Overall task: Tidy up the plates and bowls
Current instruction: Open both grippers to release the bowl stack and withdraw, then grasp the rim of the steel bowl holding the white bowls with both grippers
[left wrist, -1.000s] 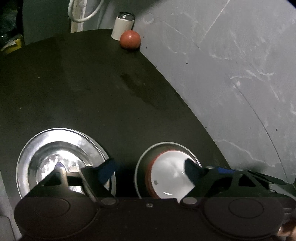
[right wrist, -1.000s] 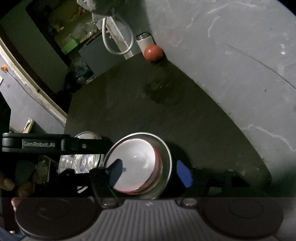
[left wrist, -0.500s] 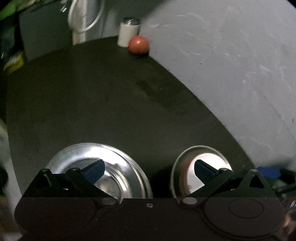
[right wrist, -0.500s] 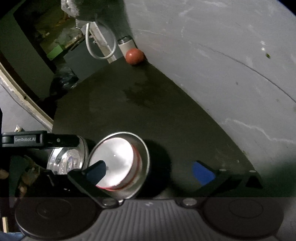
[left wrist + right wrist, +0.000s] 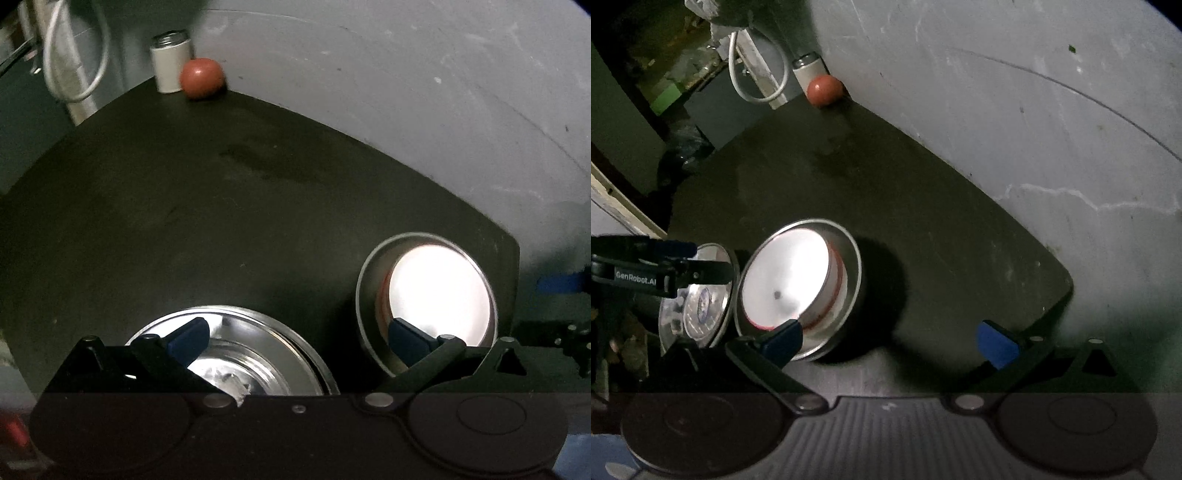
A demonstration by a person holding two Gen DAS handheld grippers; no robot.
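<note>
Both tongs, left (image 5: 295,341) and right (image 5: 892,341), gape empty low in frame; the steel bowl (image 5: 849,295) nests a white bowl (image 5: 786,280), likely saving counter (image 5: 923,206) space.

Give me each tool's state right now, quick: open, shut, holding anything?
Left tool: open wide, holding nothing, above the steel plate.
Right tool: open wide, holding nothing, beside the steel bowl.
</note>
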